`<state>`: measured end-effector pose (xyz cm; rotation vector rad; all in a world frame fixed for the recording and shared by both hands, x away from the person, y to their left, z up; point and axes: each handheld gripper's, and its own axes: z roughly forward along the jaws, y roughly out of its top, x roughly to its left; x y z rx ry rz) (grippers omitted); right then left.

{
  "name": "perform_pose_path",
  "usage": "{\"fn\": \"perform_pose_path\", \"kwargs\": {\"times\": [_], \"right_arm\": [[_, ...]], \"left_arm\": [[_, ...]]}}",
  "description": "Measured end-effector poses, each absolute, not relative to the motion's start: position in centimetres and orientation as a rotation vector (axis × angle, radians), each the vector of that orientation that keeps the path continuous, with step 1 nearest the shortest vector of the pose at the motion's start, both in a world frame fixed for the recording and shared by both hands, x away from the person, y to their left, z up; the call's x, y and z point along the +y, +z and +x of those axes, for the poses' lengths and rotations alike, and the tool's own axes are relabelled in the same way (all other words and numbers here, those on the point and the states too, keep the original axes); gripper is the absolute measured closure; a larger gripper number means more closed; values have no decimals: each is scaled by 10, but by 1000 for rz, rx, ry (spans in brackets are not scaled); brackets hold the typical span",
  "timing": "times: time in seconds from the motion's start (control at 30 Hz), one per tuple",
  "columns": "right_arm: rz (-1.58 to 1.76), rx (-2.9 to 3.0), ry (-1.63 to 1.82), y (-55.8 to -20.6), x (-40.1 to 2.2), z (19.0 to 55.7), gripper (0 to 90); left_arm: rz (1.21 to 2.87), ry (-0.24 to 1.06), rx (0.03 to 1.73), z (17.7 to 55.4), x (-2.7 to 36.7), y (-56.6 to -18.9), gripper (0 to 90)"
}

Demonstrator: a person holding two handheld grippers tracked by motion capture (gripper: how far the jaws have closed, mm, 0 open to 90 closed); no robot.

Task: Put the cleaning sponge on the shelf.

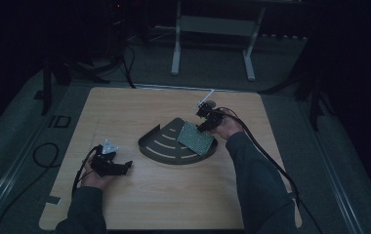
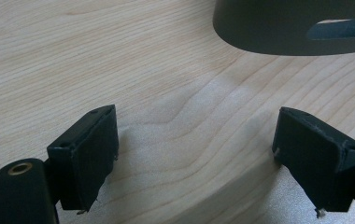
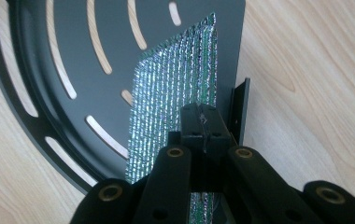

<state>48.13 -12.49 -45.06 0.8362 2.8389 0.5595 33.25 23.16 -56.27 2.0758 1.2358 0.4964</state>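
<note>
Foil-quilted pad [image 3: 175,88] clenched at one edge by right gripper [image 3: 202,122], held over slotted corner tray [image 3: 35,60] for placement; left gripper [image 2: 194,154] parked on table [image 2: 119,56], jaws released

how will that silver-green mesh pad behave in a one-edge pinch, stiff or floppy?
Probably semi-stiff: the mesh pad, pinched at one edge by the right gripper, stays flat over the slotted corner tray without drooping. Likely light, since a small pinch carries it. Its glossy woven surface may be slippery, so it could pivot in the jaws.
</note>
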Motion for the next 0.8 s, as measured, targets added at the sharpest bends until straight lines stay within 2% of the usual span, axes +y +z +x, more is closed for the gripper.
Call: {"fn": "perform_pose_path", "kwargs": {"times": [0.8], "right_arm": [[874,2838,465,-476,-141,485,900]], "left_arm": [[2076,496,1235,332,232,-563,148]]}}
